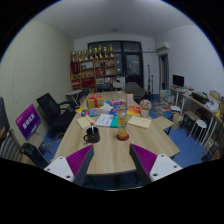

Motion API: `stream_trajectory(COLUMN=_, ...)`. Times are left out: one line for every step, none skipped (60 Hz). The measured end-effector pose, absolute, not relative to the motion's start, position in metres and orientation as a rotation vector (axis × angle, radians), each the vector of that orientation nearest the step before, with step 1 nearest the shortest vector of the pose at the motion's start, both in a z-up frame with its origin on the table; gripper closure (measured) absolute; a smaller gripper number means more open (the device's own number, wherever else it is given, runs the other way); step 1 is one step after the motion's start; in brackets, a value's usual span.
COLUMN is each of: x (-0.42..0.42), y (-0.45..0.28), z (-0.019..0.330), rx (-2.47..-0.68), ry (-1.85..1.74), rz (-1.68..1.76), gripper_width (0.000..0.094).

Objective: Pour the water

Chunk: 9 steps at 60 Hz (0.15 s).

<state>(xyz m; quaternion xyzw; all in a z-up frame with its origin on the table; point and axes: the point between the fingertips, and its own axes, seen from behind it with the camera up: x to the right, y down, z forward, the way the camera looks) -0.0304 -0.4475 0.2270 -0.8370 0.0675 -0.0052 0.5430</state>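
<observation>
I count 1 worktop (105, 150), 1 shelf (93, 70), 2 pads on my hand-held gripper (114, 162), small clutter uncountable

The gripper (111, 163) hangs above the near end of a long wooden table (112, 150), its fingers spread apart with nothing between the purple pads (144, 157). At twelve o'clock beyond them stands an orange bottle (123, 124) amid clutter. Black office chairs (52, 110) sit at ten o'clock, shelves (96, 68) against the far wall.
</observation>
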Motion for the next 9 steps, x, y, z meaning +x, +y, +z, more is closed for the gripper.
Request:
stream_trajectory(x=-0.027, y=-0.45, z=0.227, rx=-1.988, ry=0.154, rz=-0.013, gripper_width=0.0124)
stream_trajectory(x=-0.023, y=-0.453, z=0.226, rx=-1.988, ry=0.147, rz=-0.015, gripper_width=0.0126)
stream_trajectory(x=-0.018, y=-0.456, z=0.226, rx=-1.989, ry=0.14, rz=-0.016, gripper_width=0.0126)
stream_trajectory(x=-0.013, y=-0.458, z=0.225, rx=-1.988, ry=0.133, rz=-0.015, gripper_width=0.0125)
stream_trajectory(x=-0.007, y=-0.458, z=0.227, rx=-1.99, ry=0.126, rz=-0.013, gripper_width=0.0126)
stream_trajectory(x=-0.002, y=-0.461, z=0.226, rx=-1.987, ry=0.12, rz=-0.007, gripper_width=0.0126)
stream_trajectory(x=0.004, y=-0.464, z=0.226, rx=-1.985, ry=0.116, rz=-0.001, gripper_width=0.0123)
stream_trajectory(x=0.008, y=-0.466, z=0.226, rx=-1.983, ry=0.112, rz=0.006, gripper_width=0.0126)
stream_trajectory(x=0.013, y=-0.468, z=0.226, rx=-1.98, ry=0.108, rz=0.017, gripper_width=0.0123)
